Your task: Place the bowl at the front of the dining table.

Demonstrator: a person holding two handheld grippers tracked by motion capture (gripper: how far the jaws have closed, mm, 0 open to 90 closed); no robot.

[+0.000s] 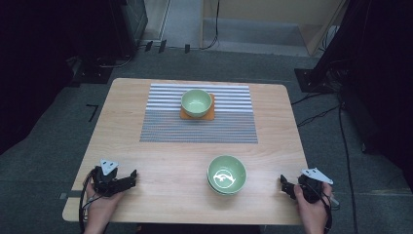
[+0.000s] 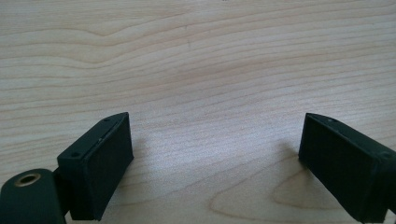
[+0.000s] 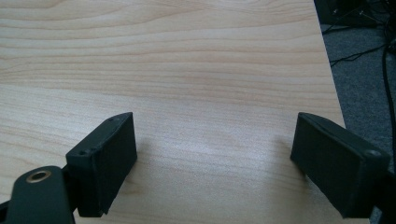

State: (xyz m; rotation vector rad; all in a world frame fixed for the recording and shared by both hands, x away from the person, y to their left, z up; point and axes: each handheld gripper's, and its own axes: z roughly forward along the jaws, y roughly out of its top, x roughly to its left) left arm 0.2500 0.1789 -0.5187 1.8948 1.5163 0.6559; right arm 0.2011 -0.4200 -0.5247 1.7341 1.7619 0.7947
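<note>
This looks like a lab or recording studio rather than a home. A lone wooden worktop (image 1: pixel 165 161) stands on grey carpet (image 1: pixel 253 61), ringed by black curtains (image 1: pixel 34 63) at left and right. Cables (image 1: pixel 341 131) trail across the floor on the right, and dark equipment stands (image 1: pixel 129 19) sit at the far left. Only a striped mat (image 1: pixel 199 124) and green bowls (image 1: pixel 227 174) dress the worktop, like a staged setup.

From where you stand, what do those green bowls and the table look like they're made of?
The near green bowls, a stack, and the far bowl look like glazed ceramic: smooth, with a soft sheen. It could be melamine. The table looks like pale wood or wood laminate, with visible grain lines.
</note>
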